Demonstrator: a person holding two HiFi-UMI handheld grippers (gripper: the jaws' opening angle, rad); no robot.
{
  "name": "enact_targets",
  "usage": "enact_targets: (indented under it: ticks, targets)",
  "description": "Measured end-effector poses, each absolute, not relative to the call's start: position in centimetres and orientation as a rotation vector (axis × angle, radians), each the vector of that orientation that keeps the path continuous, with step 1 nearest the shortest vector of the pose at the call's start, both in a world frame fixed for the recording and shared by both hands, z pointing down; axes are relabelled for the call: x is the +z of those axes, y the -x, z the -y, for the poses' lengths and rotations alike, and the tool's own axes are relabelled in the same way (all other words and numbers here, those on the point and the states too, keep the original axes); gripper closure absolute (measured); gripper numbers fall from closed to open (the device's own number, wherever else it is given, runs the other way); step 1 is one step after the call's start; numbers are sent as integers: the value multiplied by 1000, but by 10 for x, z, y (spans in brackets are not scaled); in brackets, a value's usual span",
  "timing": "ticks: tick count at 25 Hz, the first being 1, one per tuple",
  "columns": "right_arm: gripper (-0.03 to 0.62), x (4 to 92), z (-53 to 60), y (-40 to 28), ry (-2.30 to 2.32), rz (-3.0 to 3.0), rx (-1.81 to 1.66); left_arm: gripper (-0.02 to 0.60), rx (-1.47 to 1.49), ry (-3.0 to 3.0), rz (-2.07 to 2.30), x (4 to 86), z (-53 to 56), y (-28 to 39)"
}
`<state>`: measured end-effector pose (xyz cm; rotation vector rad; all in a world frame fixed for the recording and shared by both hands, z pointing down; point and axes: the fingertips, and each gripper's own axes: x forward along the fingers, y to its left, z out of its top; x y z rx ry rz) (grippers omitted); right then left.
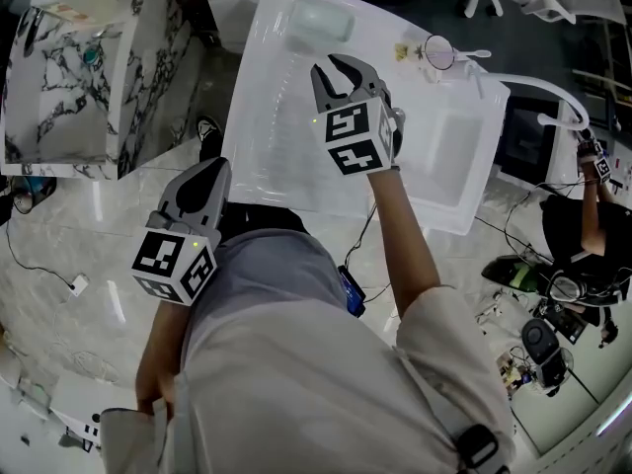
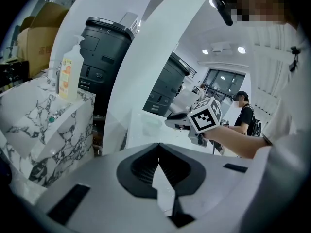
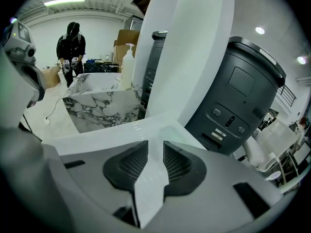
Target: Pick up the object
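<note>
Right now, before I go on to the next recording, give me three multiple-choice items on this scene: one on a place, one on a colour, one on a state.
1. Where does the pale green object lie?
A. On the white table, beyond the right gripper
B. In a drawer
C. On a shelf

2. What colour is the box left of the table?
A. Plain red
B. White with dark veins
C. Yellow

3. How does the right gripper stand?
A. Shut on the object
B. Shut, empty
C. Open, empty

Answers:
1 A: the head view shows the object resting on the table's far part, past the gripper's tips.
2 B: dark veins run across the box's white sides.
3 C: the right gripper view shows its jaws apart with only the table's surface behind the gap.
</note>
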<state>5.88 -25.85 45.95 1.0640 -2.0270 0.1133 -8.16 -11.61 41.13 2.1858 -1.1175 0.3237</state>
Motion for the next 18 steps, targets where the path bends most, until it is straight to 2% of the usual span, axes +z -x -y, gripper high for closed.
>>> enact_targets:
  ticks: [18]
  targets:
    - [510,493,285,-70,-990,1879,-19,575,335,-2175,1110,414,123,86]
